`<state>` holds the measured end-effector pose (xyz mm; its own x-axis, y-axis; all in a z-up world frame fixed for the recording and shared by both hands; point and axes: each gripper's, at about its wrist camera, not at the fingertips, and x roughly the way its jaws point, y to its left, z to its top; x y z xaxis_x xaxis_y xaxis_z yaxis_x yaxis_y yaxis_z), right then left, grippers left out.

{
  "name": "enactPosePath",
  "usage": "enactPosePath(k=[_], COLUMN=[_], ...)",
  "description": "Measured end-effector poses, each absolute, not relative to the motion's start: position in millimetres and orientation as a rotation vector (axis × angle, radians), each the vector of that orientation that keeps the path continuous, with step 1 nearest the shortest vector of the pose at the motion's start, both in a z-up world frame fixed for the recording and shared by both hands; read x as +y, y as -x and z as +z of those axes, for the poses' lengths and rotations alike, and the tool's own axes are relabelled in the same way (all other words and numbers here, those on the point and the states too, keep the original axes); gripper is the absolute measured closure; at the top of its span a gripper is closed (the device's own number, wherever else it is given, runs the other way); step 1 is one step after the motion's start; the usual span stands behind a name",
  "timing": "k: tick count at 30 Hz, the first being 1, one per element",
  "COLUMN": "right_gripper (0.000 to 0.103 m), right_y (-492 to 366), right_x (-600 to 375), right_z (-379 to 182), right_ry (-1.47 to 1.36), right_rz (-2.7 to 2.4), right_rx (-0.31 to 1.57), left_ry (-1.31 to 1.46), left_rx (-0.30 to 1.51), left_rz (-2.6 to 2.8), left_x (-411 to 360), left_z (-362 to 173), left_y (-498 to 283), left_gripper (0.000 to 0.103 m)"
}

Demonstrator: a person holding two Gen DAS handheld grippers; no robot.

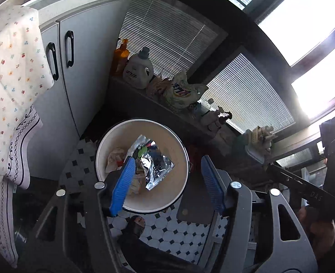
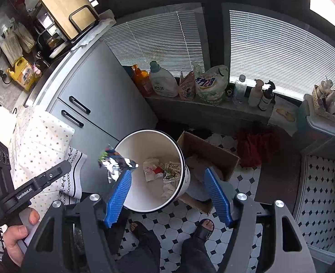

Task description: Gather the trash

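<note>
Below both grippers, a white trash bin (image 1: 142, 166) with a dark rim stood on the black-and-white tiled floor (image 1: 172, 234), near the grey cabinet (image 1: 80, 68).

Left gripper (image 1: 167, 182): the jaws stood wide apart, with nothing between the blue pads (image 1: 123, 184). In the left wrist view, a foil snack wrapper (image 1: 153, 163) appeared over the bin opening, just right of the left pad and apart from the right pad. Whether the wrapper was touching the bin contents or was in the air above them could not be told from this view. Crumpled paper (image 1: 115, 161) lay in the bin to the left of the wrapper.

Right gripper (image 2: 167, 193): the jaws were likewise spread wide and held nothing. In the right wrist view, the same foil snack wrapper (image 2: 116, 162) showed at the left rim of the trash bin (image 2: 131, 195), just beyond the tip of the left blue pad (image 2: 118, 198). Contact between wrapper and pad could not be confirmed. Paper and wrappers (image 2: 160, 170) lay on the bin bottom.

An open cardboard box (image 2: 213, 157) stood touching the right side of the bin. A floral cloth (image 2: 37, 141) hung over the cabinet front at left. On the far ledge below the window blinds (image 2: 276, 52) stood an orange bottle (image 2: 142, 79), a white detergent jug (image 2: 162, 83) and a detergent refill bag (image 2: 210, 84). The person's two sandalled feet (image 2: 203, 227) showed on the near tiles.
</note>
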<state>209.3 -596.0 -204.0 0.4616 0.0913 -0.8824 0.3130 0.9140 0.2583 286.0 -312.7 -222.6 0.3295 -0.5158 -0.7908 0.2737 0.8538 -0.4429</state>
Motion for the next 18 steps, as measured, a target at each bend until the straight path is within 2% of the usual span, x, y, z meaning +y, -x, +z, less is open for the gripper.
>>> enactPosePath(k=[10,18], right_gripper=[0.017,0.011], right_y=[-238,-273], right_x=[-547,-471], right_z=[-191,-167], right_ry=[-0.395,-0.337], right_rz=[-0.056,0.081], right_rx=[1.061,1.033], left_ry=[0.252,0.303], left_rx=[1.028,0.936], left_rz=[-0.375,-0.222], left_x=[-239,-153], left_z=[-187,-153], left_y=[-287,-278], left_gripper=[0.015,0.009])
